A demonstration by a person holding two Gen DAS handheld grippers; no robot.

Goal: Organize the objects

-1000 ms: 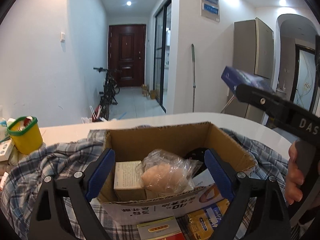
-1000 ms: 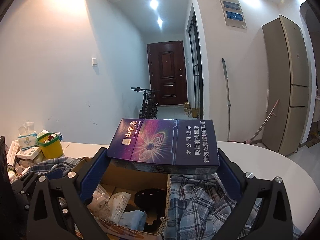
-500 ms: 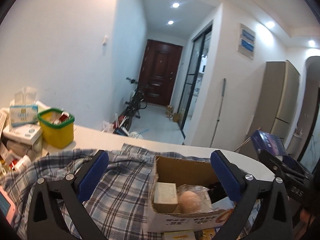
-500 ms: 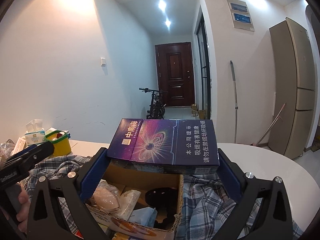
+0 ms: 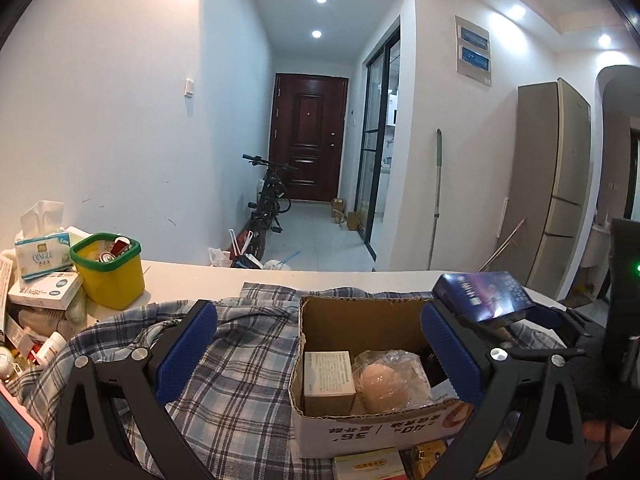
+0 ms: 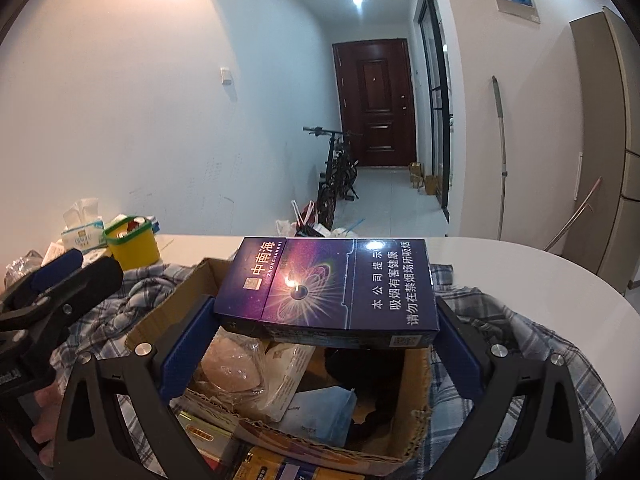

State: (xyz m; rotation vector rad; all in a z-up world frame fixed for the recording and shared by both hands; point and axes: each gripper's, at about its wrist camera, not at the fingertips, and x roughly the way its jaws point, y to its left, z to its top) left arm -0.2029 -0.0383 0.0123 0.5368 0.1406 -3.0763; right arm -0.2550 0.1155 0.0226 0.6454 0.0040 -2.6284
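An open cardboard box (image 5: 360,320) sits on a plaid cloth (image 5: 240,380) and holds a small beige box (image 5: 328,376), a bagged round item (image 5: 384,384) and other packets. My left gripper (image 5: 318,352) stands wide open and empty, back from the box's left front. My right gripper (image 6: 323,320) is shut on a dark blue carton (image 6: 328,288), held flat over the cardboard box (image 6: 416,380). In the left wrist view the dark blue carton (image 5: 484,296) hangs over the box's far right corner. The left gripper (image 6: 60,280) shows at the left of the right wrist view.
A yellow tub with a green rim (image 5: 112,276), a tissue pack (image 5: 40,252) and small packages crowd the left of the white table (image 5: 192,276). More flat packets lie in front of the cardboard box. The table edge curves away at the right (image 6: 520,268).
My left gripper has opened wider and drawn back and left from the bagged item in the box. My right gripper has come down and nearer over the box with the carton.
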